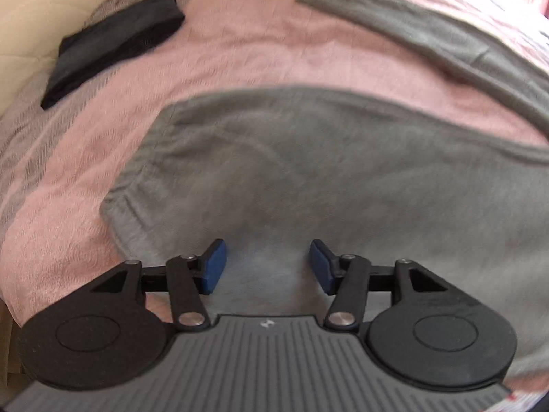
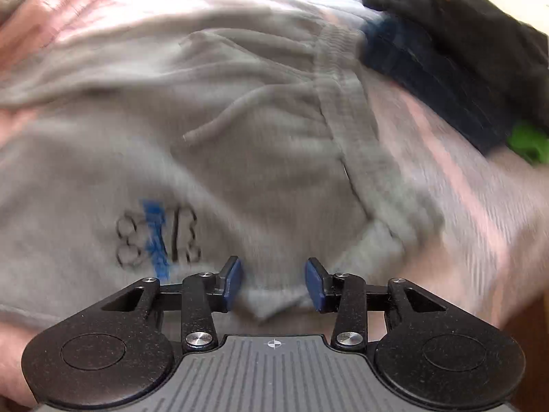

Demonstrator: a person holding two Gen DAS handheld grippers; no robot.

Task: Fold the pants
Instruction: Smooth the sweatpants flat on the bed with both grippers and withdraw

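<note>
Hovering over grey pants (image 1: pixel 308 178), both grippers' fingers (image 1: pixel 214 266) apart — empty, waistband edge (image 2: pixel 357 137) seemingly blurred, pink bedspread (image 1: pixel 240 55) around.

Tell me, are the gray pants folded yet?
Not yet. The pants lie spread on the pink blanket, one leg stretched away; both grippers are open.

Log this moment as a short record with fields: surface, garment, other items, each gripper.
surface: pink textured bedspread
garment: grey fleece sweatpants spread flat, legs apart; drawstring and printed logo at the waist end
other items: folded dark garment lying apart from the pants; dark clothes pile beside the waistband
left gripper: open above a leg, holding nothing
right gripper: open above the waistband corner, no grip
</note>
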